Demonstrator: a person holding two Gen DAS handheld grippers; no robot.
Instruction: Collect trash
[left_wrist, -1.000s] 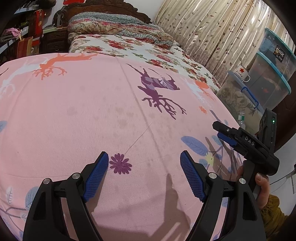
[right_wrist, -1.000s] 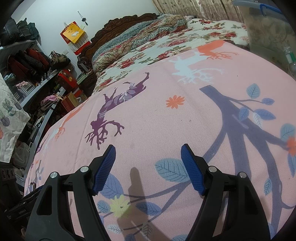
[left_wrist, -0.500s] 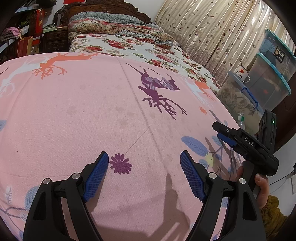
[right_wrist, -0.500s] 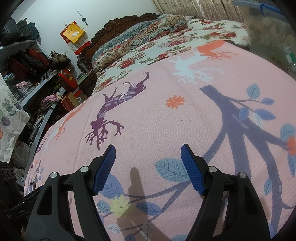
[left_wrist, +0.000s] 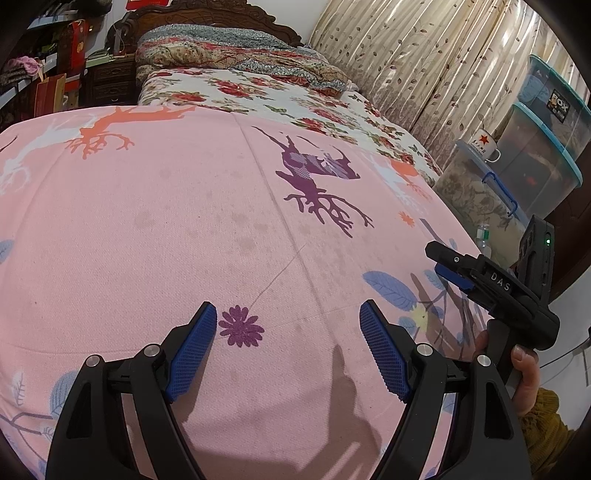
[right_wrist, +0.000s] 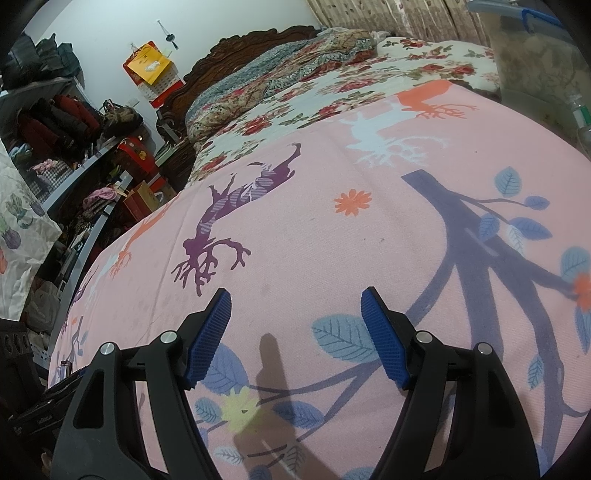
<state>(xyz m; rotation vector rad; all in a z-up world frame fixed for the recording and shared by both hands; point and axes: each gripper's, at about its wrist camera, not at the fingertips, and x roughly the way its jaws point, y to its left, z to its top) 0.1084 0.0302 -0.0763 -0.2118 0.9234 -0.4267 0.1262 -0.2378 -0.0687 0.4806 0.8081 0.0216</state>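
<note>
My left gripper (left_wrist: 286, 314) is open and empty, hovering low over a pink bedspread (left_wrist: 166, 229) printed with deer, leaves and flowers. My right gripper (right_wrist: 295, 302) is open and empty over the same bedspread (right_wrist: 332, 240). The right gripper also shows from the side in the left wrist view (left_wrist: 443, 262), held in a hand at the bed's right edge. No trash shows in either view.
A floral sheet (left_wrist: 258, 96) and a folded quilt (left_wrist: 236, 51) lie toward the carved headboard. Stacked plastic storage boxes (left_wrist: 535, 158) with a white mug (left_wrist: 484, 144) stand right of the bed, by curtains (left_wrist: 424, 62). Cluttered shelves (right_wrist: 62, 147) stand left of the bed.
</note>
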